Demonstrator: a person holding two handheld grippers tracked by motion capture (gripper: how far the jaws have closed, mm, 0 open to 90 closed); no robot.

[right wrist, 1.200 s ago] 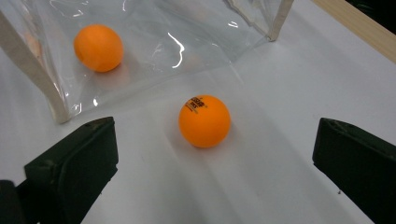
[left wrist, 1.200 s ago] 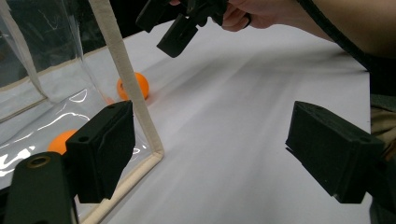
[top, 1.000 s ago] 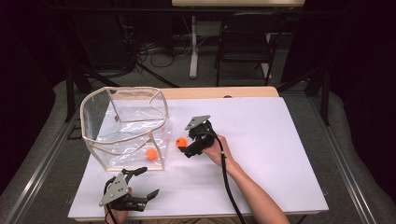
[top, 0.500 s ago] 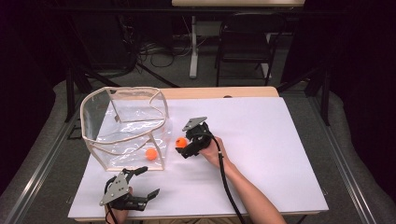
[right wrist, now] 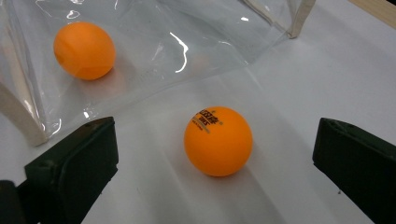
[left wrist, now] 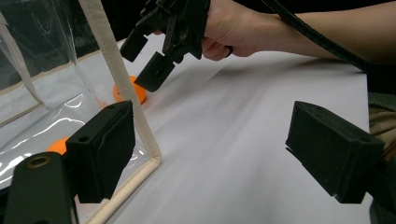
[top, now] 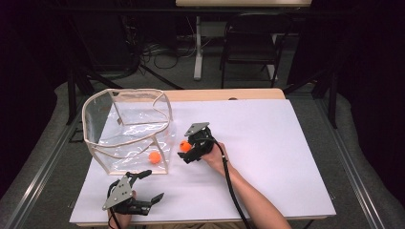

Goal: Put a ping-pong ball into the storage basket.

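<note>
An orange ball (right wrist: 218, 141) lies on the white table just outside the clear plastic bag (top: 126, 129). My right gripper (top: 186, 151) is open, with one jaw on each side of this ball (top: 184, 146) and not touching it. A second orange ball (top: 154, 157) rests inside the bag (right wrist: 154, 42) near its front corner, also visible as the ball (right wrist: 84, 50) behind the clear wall. My left gripper (top: 149, 187) is open at the table's front edge, below the bag, with nothing between its jaws. In the left gripper view the right gripper (left wrist: 142, 58) hovers over the loose ball (left wrist: 133, 92).
The bag stands upright with a cream fabric rim (left wrist: 122, 79) at the table's left. The white table top (top: 267, 143) stretches bare to the right. A chair (top: 248, 45) and cables lie on the floor beyond the far edge.
My right gripper with the ball between its jaws has shifted slightly toward the bag. The left gripper has stayed in place.
</note>
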